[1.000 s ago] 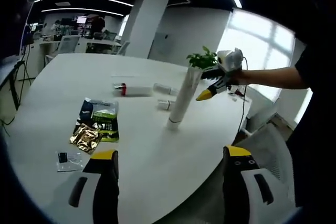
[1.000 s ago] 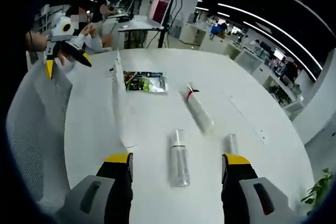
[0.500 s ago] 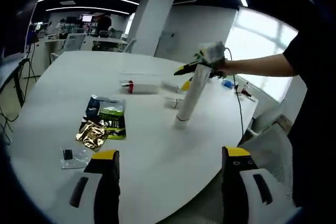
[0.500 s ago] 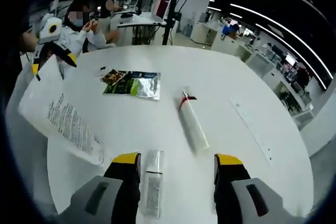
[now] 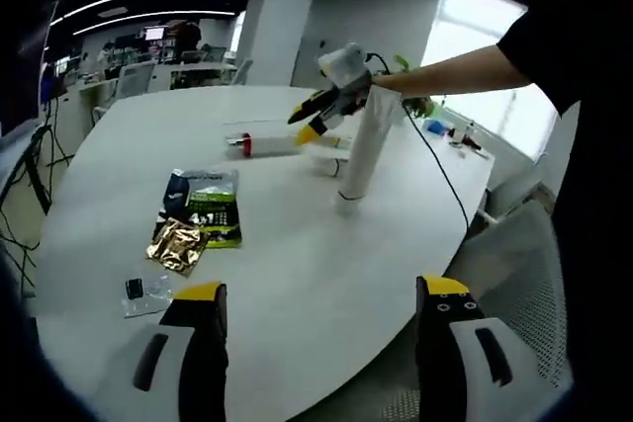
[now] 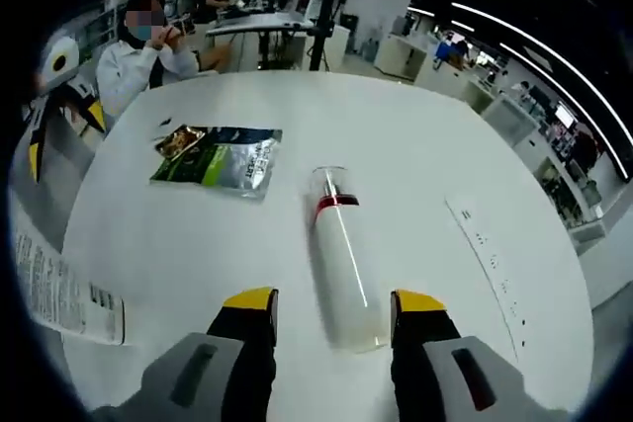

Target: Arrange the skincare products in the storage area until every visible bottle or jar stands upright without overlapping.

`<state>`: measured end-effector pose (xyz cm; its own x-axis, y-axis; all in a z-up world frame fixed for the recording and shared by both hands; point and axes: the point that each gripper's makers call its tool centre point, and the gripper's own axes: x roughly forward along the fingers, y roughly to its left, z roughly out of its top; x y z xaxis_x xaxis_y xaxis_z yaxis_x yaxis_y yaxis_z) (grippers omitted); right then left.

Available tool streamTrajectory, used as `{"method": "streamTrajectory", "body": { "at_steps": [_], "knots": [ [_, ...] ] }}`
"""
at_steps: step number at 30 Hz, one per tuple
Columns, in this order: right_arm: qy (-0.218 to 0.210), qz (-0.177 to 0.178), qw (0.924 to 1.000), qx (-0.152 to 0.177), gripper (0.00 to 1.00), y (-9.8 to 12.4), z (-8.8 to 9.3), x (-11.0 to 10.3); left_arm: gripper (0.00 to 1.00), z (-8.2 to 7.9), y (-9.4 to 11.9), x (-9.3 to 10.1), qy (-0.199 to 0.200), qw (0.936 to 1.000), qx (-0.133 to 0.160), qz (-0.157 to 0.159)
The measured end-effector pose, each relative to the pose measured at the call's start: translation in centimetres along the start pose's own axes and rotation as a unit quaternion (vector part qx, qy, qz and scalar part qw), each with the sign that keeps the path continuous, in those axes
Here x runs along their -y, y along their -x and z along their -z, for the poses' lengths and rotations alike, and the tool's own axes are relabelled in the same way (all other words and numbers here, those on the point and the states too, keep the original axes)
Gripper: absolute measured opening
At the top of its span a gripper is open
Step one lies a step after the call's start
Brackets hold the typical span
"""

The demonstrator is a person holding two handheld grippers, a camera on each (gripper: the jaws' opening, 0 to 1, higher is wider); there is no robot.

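On the white round table [image 5: 297,284], a tall white tube [image 5: 362,145] stands upright near the edge at my side. My right claw [image 6: 329,305] is spread over the end of a white bottle with a red band [image 6: 338,254] that lies flat mid-table, and my left claw [image 5: 321,301] is spread and holds nothing. A green packet [image 6: 220,157] lies flat beside the bottle, toward the far edge.

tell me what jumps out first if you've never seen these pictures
In the right gripper view, a long clear bottle with a red band lies flat on the white round table, its near end between the open yellow-tipped jaws of the right gripper. In the left gripper view, a tall white tube stands upright mid-table. A green and gold packet lies flat nearer the left gripper.
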<state>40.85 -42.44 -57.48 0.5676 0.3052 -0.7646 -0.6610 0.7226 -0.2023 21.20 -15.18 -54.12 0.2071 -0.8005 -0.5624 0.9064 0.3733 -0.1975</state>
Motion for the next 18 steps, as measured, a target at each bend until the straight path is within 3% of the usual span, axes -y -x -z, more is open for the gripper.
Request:
{"method": "streamTrajectory", "body": {
  "at_steps": [5, 8, 9, 13, 16, 18],
  "knots": [
    [0.005, -0.030, 0.9993, -0.023, 0.37, -2.6, -0.3, 0.1, 0.70, 0.5, -0.2, 0.2, -0.019, 0.9997, -0.013, 0.000],
    [0.062, -0.049, 0.9957, -0.049, 0.25, -3.5, -0.3, 0.2, 0.70, 0.7, -0.2, 0.0, -0.017, 0.9997, -0.015, -0.003],
    [0.062, -0.046, 0.9954, -0.057, 0.22, -3.7, -0.2, 0.6, 0.70, 0.9, -0.3, -0.2, -0.016, 0.9997, -0.015, -0.004],
    [0.066, -0.077, 0.9913, -0.083, 0.21, -4.4, -0.2, 1.0, 0.69, 0.7, -0.3, -0.2, -0.010, 0.9998, -0.014, -0.009],
    [0.101, -0.096, 0.9827, -0.123, 0.21, -4.7, 0.4, 0.6, 0.69, 0.7, -0.2, -0.5, -0.004, 0.9999, -0.011, -0.013],
    [0.101, -0.103, 0.9801, -0.136, 0.21, -5.0, 0.4, 0.4, 0.68, 0.7, -0.3, -0.7, 0.000, 0.9999, -0.009, -0.014]
  ]
}}
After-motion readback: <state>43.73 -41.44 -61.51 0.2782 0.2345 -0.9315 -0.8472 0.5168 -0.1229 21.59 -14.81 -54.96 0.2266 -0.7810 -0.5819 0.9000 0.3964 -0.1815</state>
